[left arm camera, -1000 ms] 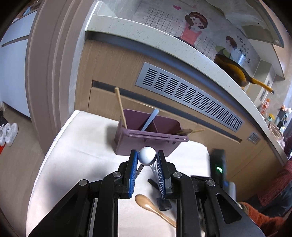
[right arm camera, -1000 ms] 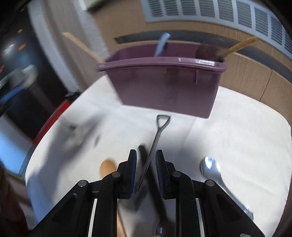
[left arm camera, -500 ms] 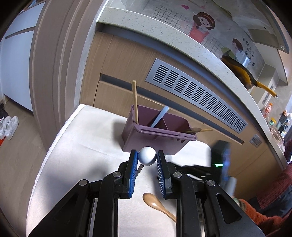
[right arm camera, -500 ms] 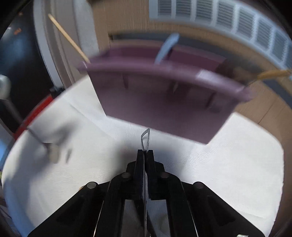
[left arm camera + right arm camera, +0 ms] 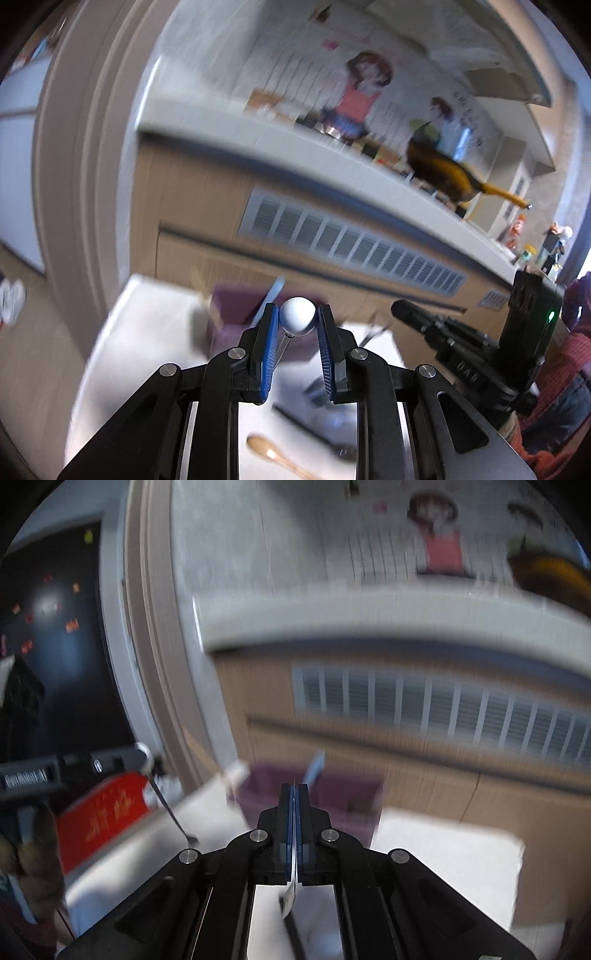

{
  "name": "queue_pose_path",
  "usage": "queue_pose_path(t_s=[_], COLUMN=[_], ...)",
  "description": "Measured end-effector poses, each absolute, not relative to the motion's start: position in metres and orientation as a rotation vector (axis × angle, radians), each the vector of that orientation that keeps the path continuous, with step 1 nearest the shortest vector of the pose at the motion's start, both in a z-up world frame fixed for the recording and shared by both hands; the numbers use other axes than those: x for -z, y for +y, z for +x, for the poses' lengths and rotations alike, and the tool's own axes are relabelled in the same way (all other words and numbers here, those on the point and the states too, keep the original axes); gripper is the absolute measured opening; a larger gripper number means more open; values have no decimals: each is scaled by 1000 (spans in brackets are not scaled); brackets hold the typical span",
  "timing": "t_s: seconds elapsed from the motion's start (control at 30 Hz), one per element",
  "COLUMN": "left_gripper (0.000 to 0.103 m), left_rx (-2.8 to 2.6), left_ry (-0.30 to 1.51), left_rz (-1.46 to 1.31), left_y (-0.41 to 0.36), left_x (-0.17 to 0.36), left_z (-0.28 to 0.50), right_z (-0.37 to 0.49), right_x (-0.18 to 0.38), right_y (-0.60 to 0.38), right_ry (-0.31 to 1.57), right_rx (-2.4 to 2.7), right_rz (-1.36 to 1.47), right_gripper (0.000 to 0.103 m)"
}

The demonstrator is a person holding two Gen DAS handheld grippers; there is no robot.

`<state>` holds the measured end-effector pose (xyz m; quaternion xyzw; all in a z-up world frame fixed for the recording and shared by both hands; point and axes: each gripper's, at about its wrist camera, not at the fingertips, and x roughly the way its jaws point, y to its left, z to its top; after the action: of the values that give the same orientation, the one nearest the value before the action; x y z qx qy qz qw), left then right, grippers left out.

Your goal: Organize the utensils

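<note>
My left gripper (image 5: 297, 310) is shut on the round bowl of a metal spoon (image 5: 297, 322), whose handle hangs down below the pads. In the right wrist view that spoon (image 5: 168, 805) dangles from the left gripper (image 5: 146, 760) at the far left. My right gripper (image 5: 293, 787) is shut on a thin metal utensil (image 5: 290, 893), held edge-on, with its wider end hanging under the pads. Both grippers hover above the white cloth, short of the purple utensil holder (image 5: 232, 314) (image 5: 343, 797). A blue-handled utensil (image 5: 314, 768) stands in the holder.
A wooden spoon (image 5: 267, 451) and a dark utensil (image 5: 295, 417) lie on the white-clothed table (image 5: 443, 856). Behind the holder rises a wooden cabinet front with a vent grille (image 5: 351, 243) under a pale counter. A red object (image 5: 99, 816) sits at the left. The right gripper (image 5: 399, 308) shows at the right.
The right gripper closed on the thin metal utensil and lifted it off the cloth. Both grippers rose, so the holder sits lower and smaller in both views. The left grip on the spoon is unchanged.
</note>
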<state>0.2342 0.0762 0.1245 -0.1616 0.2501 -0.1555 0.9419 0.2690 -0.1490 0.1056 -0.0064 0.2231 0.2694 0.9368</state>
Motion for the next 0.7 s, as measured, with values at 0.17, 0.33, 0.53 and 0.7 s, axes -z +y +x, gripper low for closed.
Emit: queue_pose_path(t_s=[0.17,0.33,0.53,0.7], left_gripper=[22,22,22,22], left_rx=[350,377,387,352], left_ry=[439,418,499,579], left_rz=[-308,-316,-329,-346], left_y=[72,71,70,77], left_x=[-167,-173,-132,-89], left_z=[254,266,261,255], right_z=[282,288,294,310], right_x=[-168,-182,-96,-20], right_y=[-145,-138,-137,-148], right_ry=[323,358,621,821], right_rx=[-534,-555,-785,-672], right_rz=[-38,-102,-156,-196], right_gripper=[0,1,19,19])
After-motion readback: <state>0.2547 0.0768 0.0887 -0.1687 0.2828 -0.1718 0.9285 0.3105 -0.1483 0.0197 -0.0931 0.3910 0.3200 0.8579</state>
